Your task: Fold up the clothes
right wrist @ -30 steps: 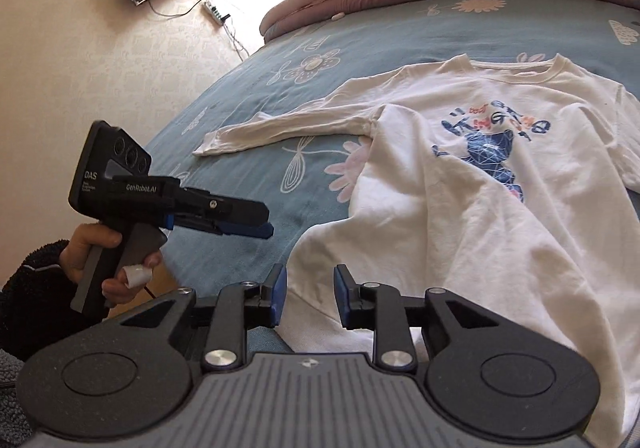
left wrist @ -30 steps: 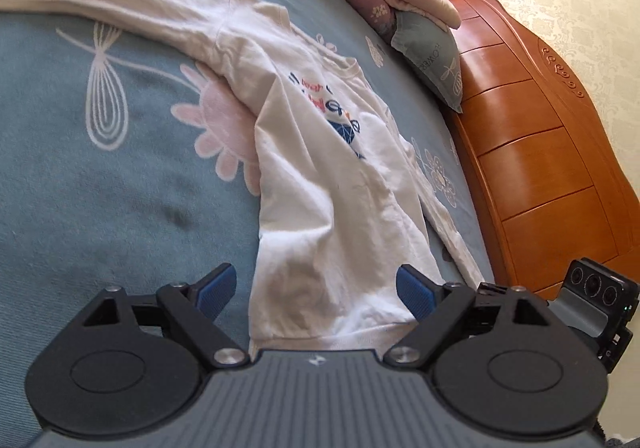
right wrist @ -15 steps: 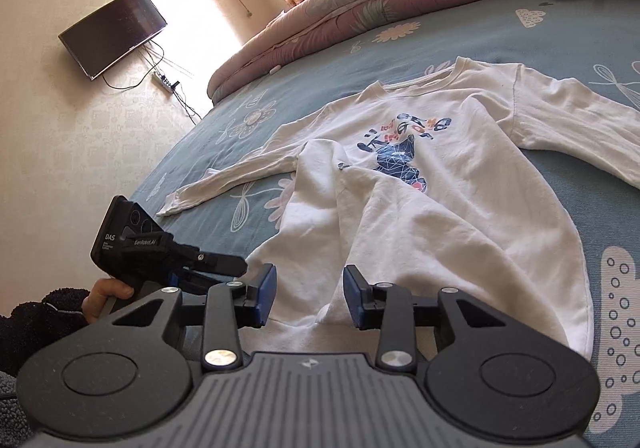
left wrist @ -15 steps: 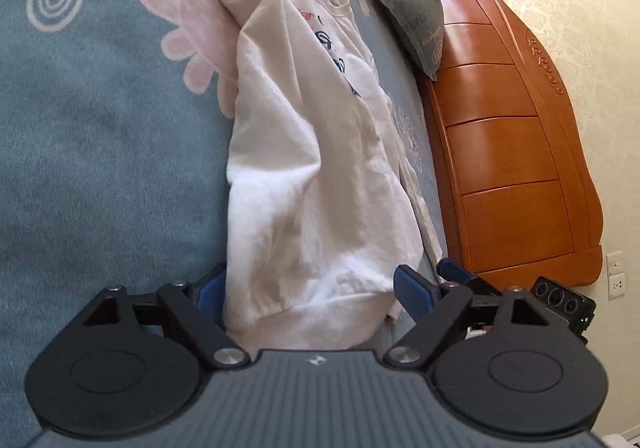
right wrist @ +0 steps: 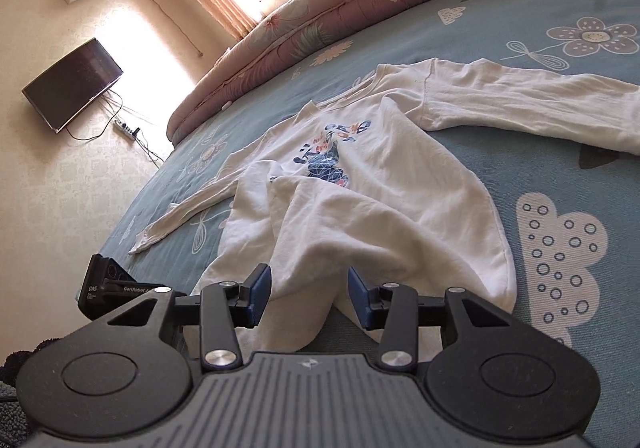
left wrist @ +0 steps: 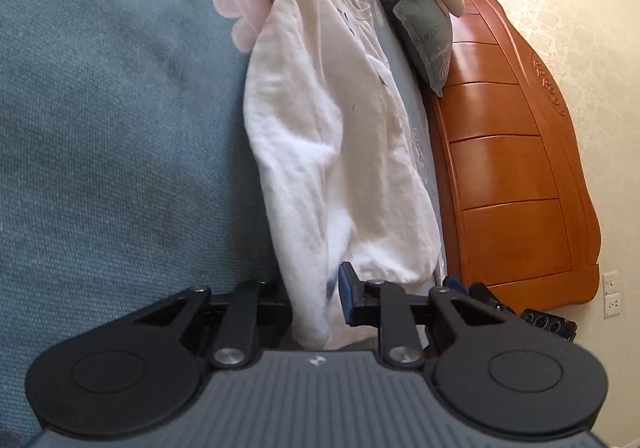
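The white shirt [right wrist: 360, 184] lay spread on the bed [right wrist: 560, 48]. The left tongs [left wrist: 316, 300] had just closed, pinching its hem; the right tongs [right wrist: 308, 292], just widened, straddled a fold, probably to lift both corners.

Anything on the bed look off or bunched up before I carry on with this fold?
The white long-sleeved shirt is not flat: its lower body is bunched into raised ridges near the hem. The left gripper has just been closing and pinches a hem fold. The right gripper, jaws just opening, straddles another ridge without pressing it. Nothing looks damaged.
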